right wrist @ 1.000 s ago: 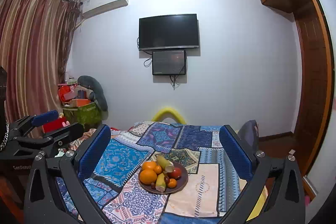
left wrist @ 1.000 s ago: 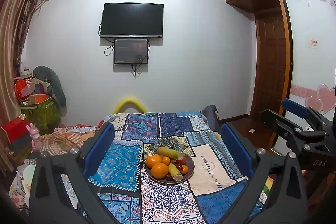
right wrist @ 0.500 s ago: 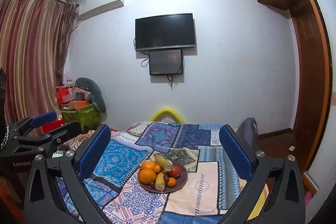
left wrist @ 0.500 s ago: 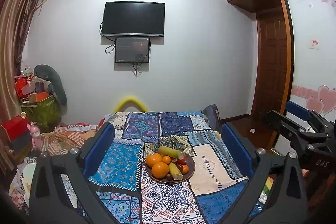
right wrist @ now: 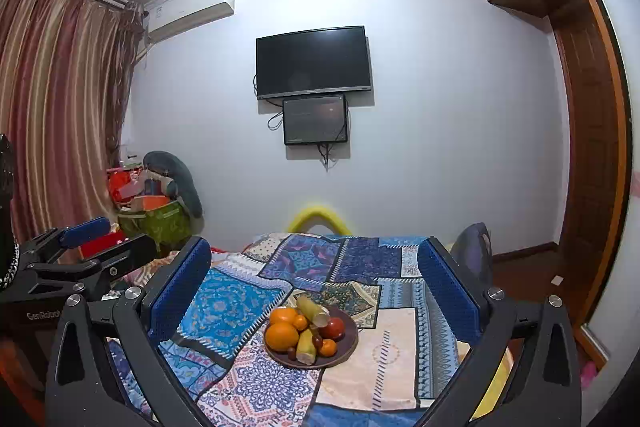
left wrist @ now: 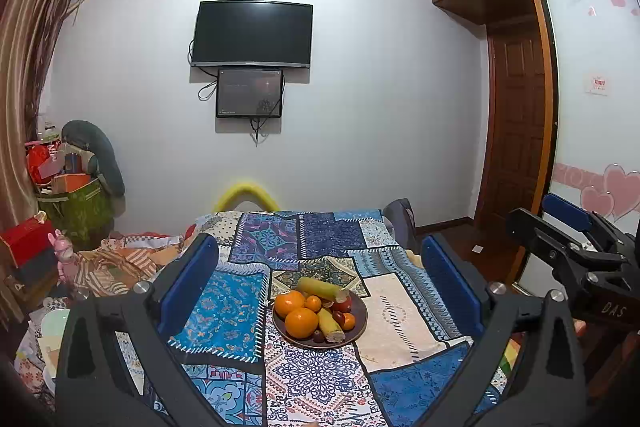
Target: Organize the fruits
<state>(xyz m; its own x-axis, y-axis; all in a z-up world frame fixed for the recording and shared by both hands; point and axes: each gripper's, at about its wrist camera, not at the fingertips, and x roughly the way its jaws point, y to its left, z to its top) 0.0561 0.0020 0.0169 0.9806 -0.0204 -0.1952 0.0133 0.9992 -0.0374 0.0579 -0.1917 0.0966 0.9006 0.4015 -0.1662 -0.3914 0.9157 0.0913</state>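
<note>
Dark brown and round, the plate (left wrist: 359,323) sits on a patchwork cloth (left wrist: 320,375) spread over the desk, seen from the left wrist camera. In it lie two large oranges (left wrist: 301,322), a few smaller orange fruits (left wrist: 313,303), a red tomato-like fruit (left wrist: 344,304), some small dark fruits (left wrist: 319,336) and two yellow-green stalk pieces (left wrist: 320,289), one at the back and one at the front. The left gripper (left wrist: 320,287) hangs above the near side of the desk, its blue-padded fingers (left wrist: 188,279) spread wide and holding nothing, the plate framed between them. At the right edge the right gripper (left wrist: 568,227) shows from the side; its fingers stand apart. A green bag (left wrist: 80,211) stuffed with boxes stands in the left corner by the wall.

From the right wrist camera, the same plate (right wrist: 349,343) lies between the spread, empty fingers (right wrist: 448,287) of the right gripper (right wrist: 314,287). The oranges (right wrist: 282,335) fill its left half, the red fruit (right wrist: 334,327) its right, the stalk pieces (right wrist: 312,308) cross the middle. The left gripper (right wrist: 92,241) shows at the left edge, fingers parted. The green bag (right wrist: 160,223) stands beyond it, below a striped curtain (right wrist: 60,115).
</note>
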